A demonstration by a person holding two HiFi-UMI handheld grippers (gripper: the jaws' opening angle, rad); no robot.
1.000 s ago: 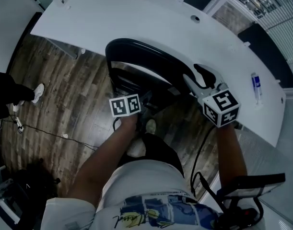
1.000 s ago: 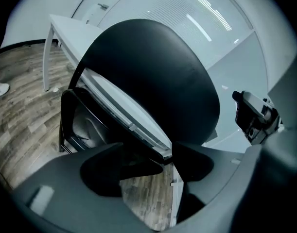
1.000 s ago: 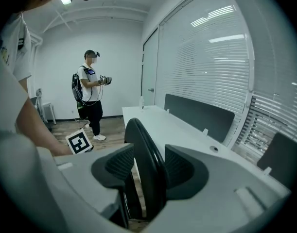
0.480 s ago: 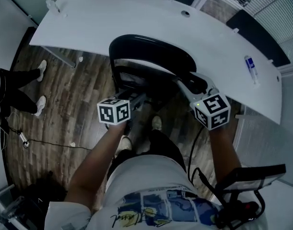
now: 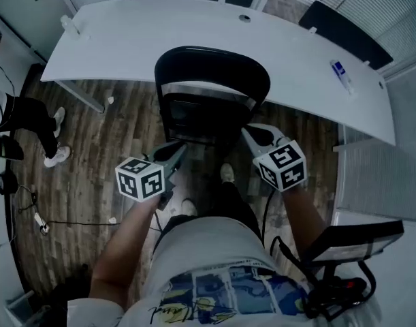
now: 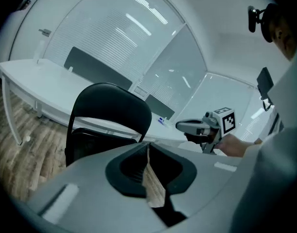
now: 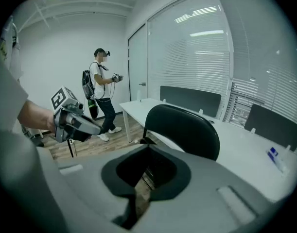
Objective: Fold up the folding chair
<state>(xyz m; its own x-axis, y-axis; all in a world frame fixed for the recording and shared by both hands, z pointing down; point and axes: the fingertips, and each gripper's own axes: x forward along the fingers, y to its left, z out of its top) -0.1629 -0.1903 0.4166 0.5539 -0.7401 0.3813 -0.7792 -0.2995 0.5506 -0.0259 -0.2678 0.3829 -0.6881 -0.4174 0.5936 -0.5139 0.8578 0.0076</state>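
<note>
The black folding chair (image 5: 211, 73) stands upright in front of the white table, its seat (image 5: 193, 114) below the curved backrest. My left gripper (image 5: 176, 150) hangs just short of the seat's left front, touching nothing. My right gripper (image 5: 249, 133) floats by the seat's right side, also clear of it. Both pairs of jaws have just been closing and now stand shut with nothing between them. The left gripper view shows the chair (image 6: 109, 113) ahead, beyond the shut jaws, and the right gripper (image 6: 181, 126) off to the right. The right gripper view shows the backrest (image 7: 184, 127) and the left gripper (image 7: 92, 128).
A long curved white table (image 5: 126, 39) runs behind the chair, with a small blue and white object (image 5: 341, 70) on it. Another person (image 7: 100, 93) stands on the wooden floor to the left. A cable (image 5: 71, 222) lies on the floor. Glass walls with blinds enclose the room.
Both grippers have drawn back from the chair toward my body, and their jaws have closed. The left one rose and rolled. The chair stays in place.
</note>
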